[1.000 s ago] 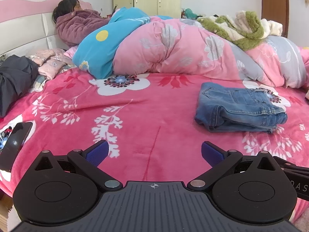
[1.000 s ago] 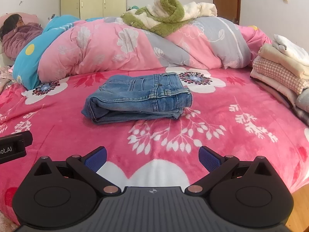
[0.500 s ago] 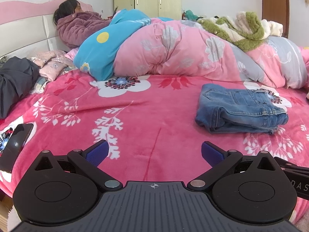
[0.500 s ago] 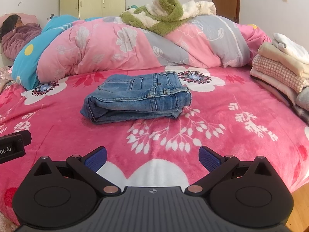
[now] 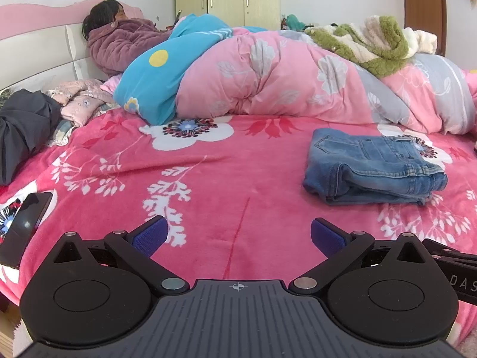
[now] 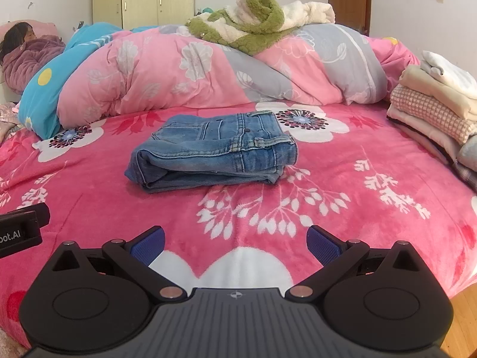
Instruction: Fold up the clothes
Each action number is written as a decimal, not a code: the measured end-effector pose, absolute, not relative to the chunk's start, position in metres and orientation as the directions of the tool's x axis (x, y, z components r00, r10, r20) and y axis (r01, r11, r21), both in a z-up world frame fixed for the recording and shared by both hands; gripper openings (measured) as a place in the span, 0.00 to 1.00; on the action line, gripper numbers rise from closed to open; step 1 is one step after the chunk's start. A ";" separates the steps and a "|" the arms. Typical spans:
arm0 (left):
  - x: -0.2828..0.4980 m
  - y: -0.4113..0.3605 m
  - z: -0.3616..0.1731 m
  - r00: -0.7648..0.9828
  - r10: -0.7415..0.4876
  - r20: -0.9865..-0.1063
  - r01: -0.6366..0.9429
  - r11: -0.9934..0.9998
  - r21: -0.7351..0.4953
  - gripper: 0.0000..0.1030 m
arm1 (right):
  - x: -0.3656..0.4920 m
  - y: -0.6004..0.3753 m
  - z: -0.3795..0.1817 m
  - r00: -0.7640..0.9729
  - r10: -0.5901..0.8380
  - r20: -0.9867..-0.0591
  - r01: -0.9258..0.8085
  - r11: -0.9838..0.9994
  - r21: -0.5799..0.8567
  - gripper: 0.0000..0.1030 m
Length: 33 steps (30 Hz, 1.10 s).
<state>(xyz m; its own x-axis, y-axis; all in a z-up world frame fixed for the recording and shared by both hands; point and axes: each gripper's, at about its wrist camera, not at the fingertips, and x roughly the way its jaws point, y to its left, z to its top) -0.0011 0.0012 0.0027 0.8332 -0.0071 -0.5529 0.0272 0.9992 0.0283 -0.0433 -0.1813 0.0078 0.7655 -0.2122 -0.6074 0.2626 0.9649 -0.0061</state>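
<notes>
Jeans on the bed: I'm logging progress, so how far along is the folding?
Done: the jeans lie folded in a compact bundle on the pink blanket, and a stack of folded clothes sits at its right edge. In hand: nothing; the left gripper and right gripper are open and empty. Left: possibly the fleece garment heaped on the quilt.

Both wrist views low at bed edge, facing across, sharing folded jeans and quilt
</notes>
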 end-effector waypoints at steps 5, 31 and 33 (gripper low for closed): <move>-0.001 0.001 0.002 0.833 -0.007 -0.554 0.028 0.999 0.030 1.00 | -0.043 -0.181 0.008 0.766 -0.211 -0.607 0.262 0.965 -0.006 1.00; -0.001 -0.002 -0.001 0.826 -0.004 -0.564 0.032 0.999 0.039 1.00 | -0.043 -0.183 0.006 0.762 -0.208 -0.614 0.262 0.965 -0.002 1.00; 0.000 -0.002 -0.002 0.824 -0.003 -0.567 0.032 0.999 0.041 1.00 | -0.043 -0.183 0.005 0.761 -0.207 -0.615 0.262 0.965 -0.001 1.00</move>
<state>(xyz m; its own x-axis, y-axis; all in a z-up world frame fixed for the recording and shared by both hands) -0.0004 -0.0024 -0.0016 0.8240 -0.0032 -0.5665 0.0324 0.9986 0.0415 -0.0430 -0.1828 0.0050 0.7610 -0.2070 -0.6148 0.2616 0.9652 -0.0011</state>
